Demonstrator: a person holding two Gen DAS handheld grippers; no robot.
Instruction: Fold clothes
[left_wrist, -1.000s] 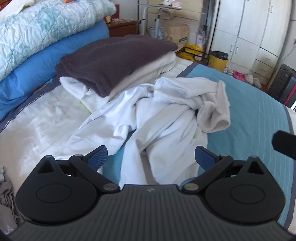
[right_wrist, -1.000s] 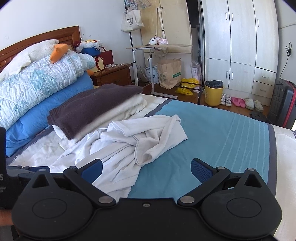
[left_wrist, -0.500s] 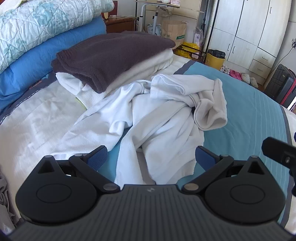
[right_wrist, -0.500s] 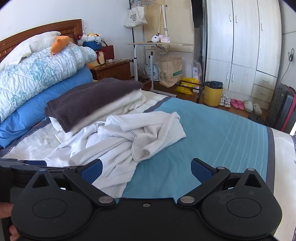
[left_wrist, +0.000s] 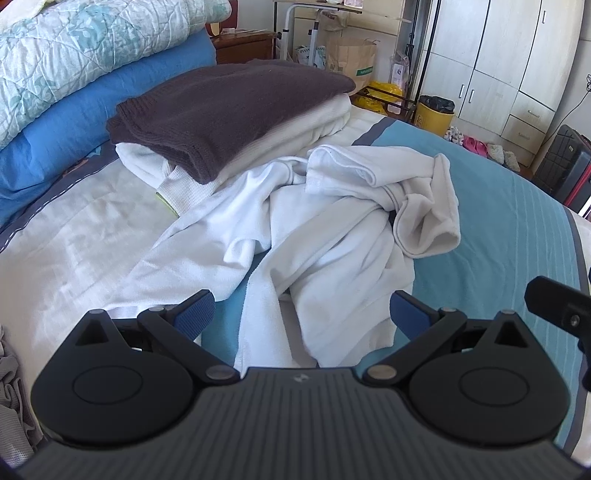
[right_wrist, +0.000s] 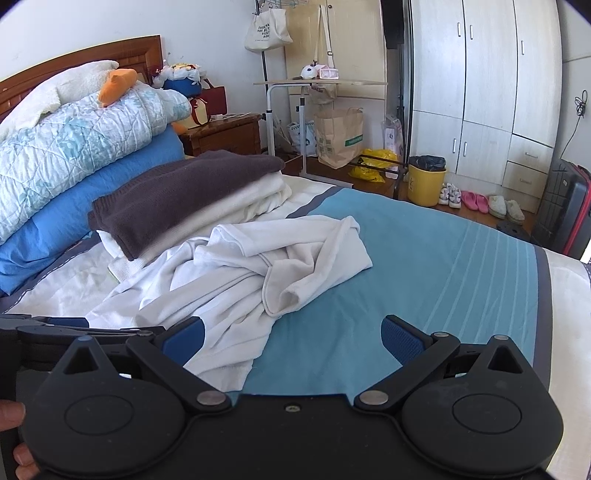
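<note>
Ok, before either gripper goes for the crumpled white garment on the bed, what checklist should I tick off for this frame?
1. Left gripper open, nothing between its blue pads: ok.
2. Right gripper open and empty: ok.
3. Crumpled white garment lies just ahead of both grippers: ok.
4. Garment spread flat for folding: not ok, it is bunched with a sleeve twisted over the body.
5. Garment clear of the folded stack topped by the dark brown knit sweater: not ok, its far edge runs up against the stack.
6. Free teal bedspread to spread it on: ok.
</note>
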